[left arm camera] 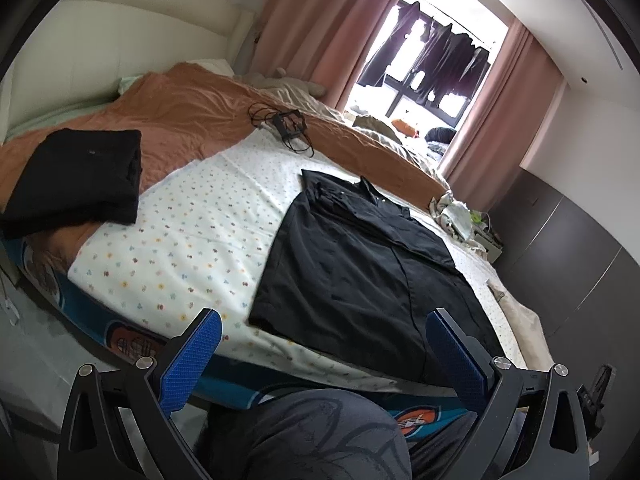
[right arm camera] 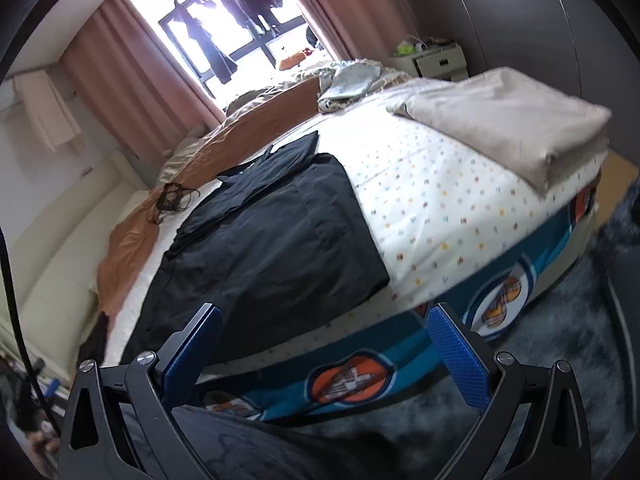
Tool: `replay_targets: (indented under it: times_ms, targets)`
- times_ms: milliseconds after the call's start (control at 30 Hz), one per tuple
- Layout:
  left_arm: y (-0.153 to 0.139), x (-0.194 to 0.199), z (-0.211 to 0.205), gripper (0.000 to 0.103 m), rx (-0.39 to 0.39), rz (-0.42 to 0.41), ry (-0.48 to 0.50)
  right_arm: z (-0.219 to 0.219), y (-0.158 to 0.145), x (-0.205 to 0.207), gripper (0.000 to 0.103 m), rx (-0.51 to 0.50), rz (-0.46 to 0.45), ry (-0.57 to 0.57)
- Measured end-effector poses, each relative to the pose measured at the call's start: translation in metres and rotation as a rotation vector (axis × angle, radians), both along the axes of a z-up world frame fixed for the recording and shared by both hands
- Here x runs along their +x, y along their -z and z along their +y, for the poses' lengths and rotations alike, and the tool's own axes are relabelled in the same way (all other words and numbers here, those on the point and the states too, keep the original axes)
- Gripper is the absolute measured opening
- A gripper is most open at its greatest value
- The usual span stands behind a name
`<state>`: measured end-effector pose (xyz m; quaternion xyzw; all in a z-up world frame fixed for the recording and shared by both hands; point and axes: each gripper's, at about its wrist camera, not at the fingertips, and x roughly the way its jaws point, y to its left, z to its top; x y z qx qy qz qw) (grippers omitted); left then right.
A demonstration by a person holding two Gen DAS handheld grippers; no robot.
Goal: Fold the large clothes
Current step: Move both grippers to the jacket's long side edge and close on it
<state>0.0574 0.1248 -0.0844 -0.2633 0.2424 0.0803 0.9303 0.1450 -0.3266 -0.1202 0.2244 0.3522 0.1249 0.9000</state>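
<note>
With left gripper and right gripper both spread and empty above the black shirt, risks pinching bedsheet too, dragging folds askew.

Bed: dark shirt flat; folded black garment

Bedroom: bed under a white dotted sheet with orange blanket beyond, pink curtains flanking a bright far window hung with dark laundry, cream padded wall at left, dark wardrobe doors at right, pale nightstand near the window.
</note>
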Motion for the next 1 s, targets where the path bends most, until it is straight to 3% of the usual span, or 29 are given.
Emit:
replay_targets:
  times_ms: [133, 200, 400, 500, 667, 767, 1000]
  targets:
    - [0.006, 0.004, 0.003, 0.096, -0.035, 0.020, 0.013, -0.007, 0.012, -0.007, 0.099, 0.053, 0.002, -0.006]
    - [0.010, 0.010, 0.005, 0.090, -0.060, 0.047, 0.026, -0.009, 0.020, -0.006, 0.092, 0.080, 0.021, -0.011]
    - [0.027, 0.028, 0.013, 0.087, -0.092, 0.076, 0.040, -0.012, 0.043, 0.010, 0.086, 0.150, 0.069, -0.008]
    - [0.046, 0.038, 0.022, 0.079, -0.153, 0.112, 0.049, -0.008, 0.057, 0.021, 0.074, 0.167, 0.105, -0.032]
    - [0.076, 0.059, 0.038, 0.072, -0.204, 0.166, 0.043, -0.004, 0.073, 0.038, 0.073, 0.201, 0.098, -0.024]
    - [0.092, 0.072, 0.048, 0.064, -0.254, 0.194, 0.051, 0.002, 0.080, 0.051, 0.067, 0.198, 0.114, -0.033]
    - [0.118, 0.101, 0.068, 0.063, -0.308, 0.258, 0.044, 0.007, 0.090, 0.084, 0.066, 0.187, 0.130, -0.021]
